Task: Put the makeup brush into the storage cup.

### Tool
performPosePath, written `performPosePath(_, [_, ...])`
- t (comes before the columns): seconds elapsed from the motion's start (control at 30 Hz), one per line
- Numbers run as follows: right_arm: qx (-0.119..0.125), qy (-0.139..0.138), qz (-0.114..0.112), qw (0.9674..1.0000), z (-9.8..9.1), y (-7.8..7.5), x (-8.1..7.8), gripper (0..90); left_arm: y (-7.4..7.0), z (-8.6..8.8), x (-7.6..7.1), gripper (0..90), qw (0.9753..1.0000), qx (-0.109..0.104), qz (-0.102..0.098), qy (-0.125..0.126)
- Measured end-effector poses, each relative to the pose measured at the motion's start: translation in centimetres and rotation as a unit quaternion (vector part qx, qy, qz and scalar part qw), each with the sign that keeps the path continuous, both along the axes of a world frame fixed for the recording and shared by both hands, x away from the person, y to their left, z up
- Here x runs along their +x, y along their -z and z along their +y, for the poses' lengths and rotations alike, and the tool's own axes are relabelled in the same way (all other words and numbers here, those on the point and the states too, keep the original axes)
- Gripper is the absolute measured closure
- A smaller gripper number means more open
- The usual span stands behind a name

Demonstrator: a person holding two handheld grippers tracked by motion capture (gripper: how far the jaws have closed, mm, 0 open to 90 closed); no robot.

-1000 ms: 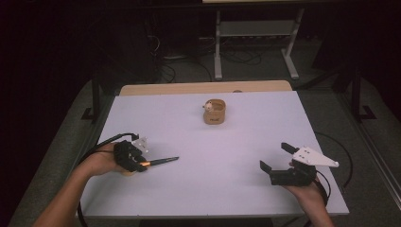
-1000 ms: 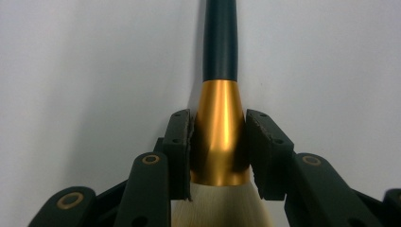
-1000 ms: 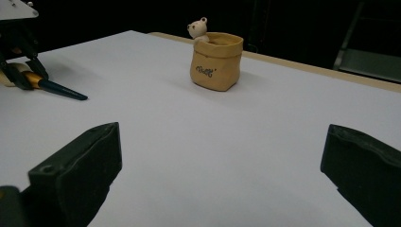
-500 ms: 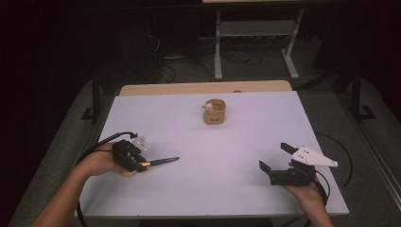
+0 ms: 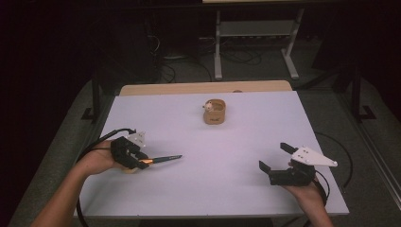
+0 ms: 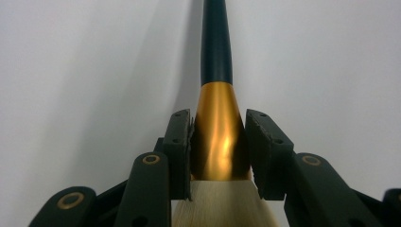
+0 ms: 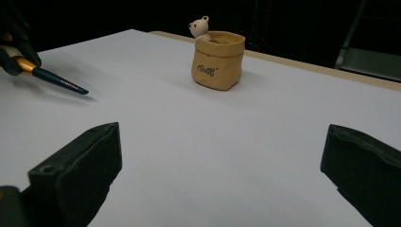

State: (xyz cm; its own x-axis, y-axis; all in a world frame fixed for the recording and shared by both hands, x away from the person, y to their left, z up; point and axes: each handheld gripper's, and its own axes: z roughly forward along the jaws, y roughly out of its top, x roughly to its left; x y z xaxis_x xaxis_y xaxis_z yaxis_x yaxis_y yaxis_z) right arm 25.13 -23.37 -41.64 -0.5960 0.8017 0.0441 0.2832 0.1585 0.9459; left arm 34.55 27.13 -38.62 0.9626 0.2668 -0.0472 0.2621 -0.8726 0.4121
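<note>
Meanwhile, almost nothing has shifted over the last second: the left gripper (image 5: pixel 135 156) stays clamped on the brush (image 6: pixel 216 132) by its gold ferrule, near left on the bench (image 5: pixel 227 189). The right gripper (image 5: pixel 276 158) waits, jaws wide apart. The pot (image 5: pixel 214 111) sits far centre.

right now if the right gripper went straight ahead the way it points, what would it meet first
Probably the tan sack-shaped pot with a small white bear, standing roughly ahead between the open right gripper's jaws; bare white table lies before it.

White table (image 5: pixel 246 189), tan wooden strip (image 5: pixel 189 88) along its far edge, metal stand (image 5: pixel 255 33) on dark floor behind
</note>
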Motion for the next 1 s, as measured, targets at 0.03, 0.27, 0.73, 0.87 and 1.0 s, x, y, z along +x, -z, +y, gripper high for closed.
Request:
performPosePath(0.03, [0.000, 0.000, 0.001, 1.0000, 0.0, 0.0, 0.0, 0.0, -0.2, -0.1, 0.0, 63.3, 1.0000, -0.003, 0.001, 0.002])
performPosePath(0.27, [0.003, 0.001, -0.002, 1.0000, -0.1, -0.2, -0.1, 0.0, -1.1, -0.8, -0.1, 63.3, 0.9996, -0.023, -0.005, 0.014])
performPosePath(0.73, [0.003, -0.018, -0.006, 0.9998, 0.3, -0.9, 0.3, 0.0, -3.2, -3.4, -0.7, 63.3, 0.9971, -0.057, -0.021, 0.047])
performPosePath(0.87, [-0.002, -0.030, -0.006, 0.9995, 0.7, -1.1, 0.5, 0.0, -3.6, -4.2, -0.7, 63.3, 0.9960, -0.064, -0.023, 0.057])
performPosePath(1.0, [-0.009, -0.045, -0.006, 0.9989, 1.1, -1.4, 0.7, 0.0, -3.9, -5.1, -0.7, 63.3, 0.9953, -0.066, -0.028, 0.066])
